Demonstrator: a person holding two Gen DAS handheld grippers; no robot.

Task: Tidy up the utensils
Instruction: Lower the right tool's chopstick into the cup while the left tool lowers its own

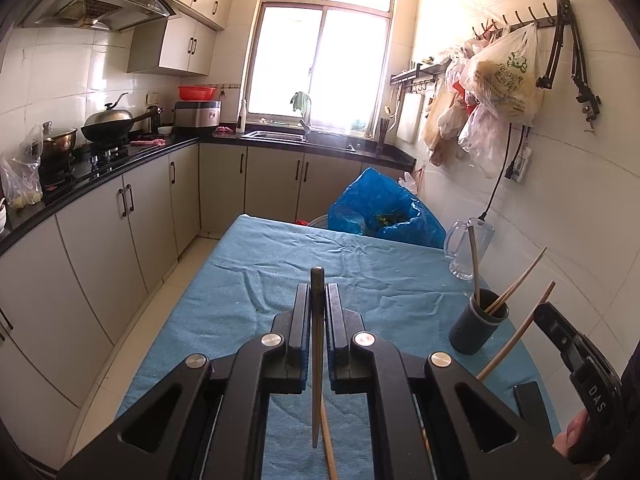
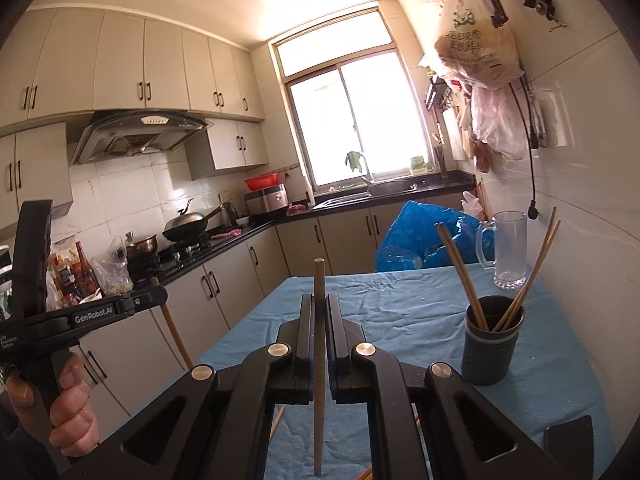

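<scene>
My left gripper (image 1: 318,292) is shut on a dark chopstick (image 1: 316,360) that stands nearly upright between its pads, above the blue tablecloth (image 1: 240,280). My right gripper (image 2: 319,302) is shut on a pale wooden chopstick (image 2: 319,380), also upright. A dark round holder (image 2: 492,344) stands on the cloth ahead and to the right, with several chopsticks leaning in it. In the left wrist view the holder (image 1: 478,326) is at the right, with the right gripper (image 1: 542,314) and its wooden chopstick (image 1: 516,332) beside it. The right wrist view shows the left gripper (image 2: 158,298) at the left edge.
A clear glass mug (image 2: 510,248) stands behind the holder by the tiled wall. A blue plastic bag (image 2: 416,236) sits past the table's far end. A loose wooden chopstick (image 1: 330,456) lies on the cloth under my left gripper. A kitchen counter (image 1: 120,164) runs along the left.
</scene>
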